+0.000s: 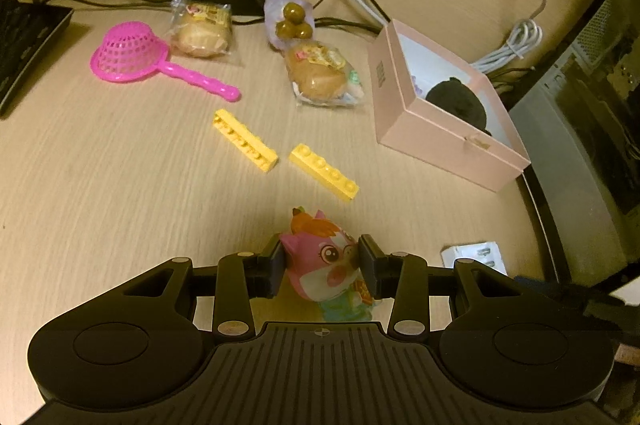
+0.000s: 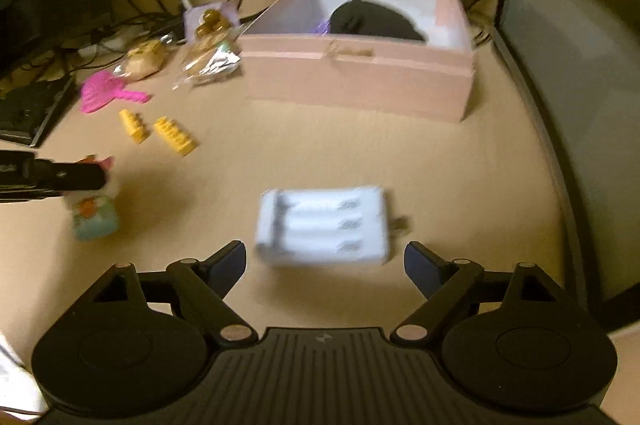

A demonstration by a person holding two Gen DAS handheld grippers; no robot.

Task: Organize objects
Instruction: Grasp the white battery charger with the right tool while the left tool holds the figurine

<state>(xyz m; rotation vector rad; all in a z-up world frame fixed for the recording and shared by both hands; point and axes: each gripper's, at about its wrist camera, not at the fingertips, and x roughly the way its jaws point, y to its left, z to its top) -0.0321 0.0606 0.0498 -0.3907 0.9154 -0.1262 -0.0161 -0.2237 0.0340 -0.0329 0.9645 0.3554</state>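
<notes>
My left gripper (image 1: 320, 261) is shut on a pink cartoon animal toy (image 1: 328, 261), both pads pressing its head; the toy also shows in the right wrist view (image 2: 94, 209) at far left. A pink open box (image 1: 448, 141) holding a dark round object (image 1: 458, 101) stands to the right; it also shows in the right wrist view (image 2: 360, 81). My right gripper (image 2: 324, 261) is open and empty, its fingers just short of a white battery charger (image 2: 324, 225) that lies flat on the table. The right wrist view is blurred.
Two yellow bricks (image 1: 246, 141) (image 1: 324, 172), a pink toy strainer (image 1: 128, 53), two wrapped buns (image 1: 200, 33) (image 1: 320, 75) and a bag of brown balls (image 1: 292, 21) lie on the wooden table. Cables and a keyboard (image 1: 24, 41) lie at the back left. A dark cabinet (image 2: 580, 65) stands on the right.
</notes>
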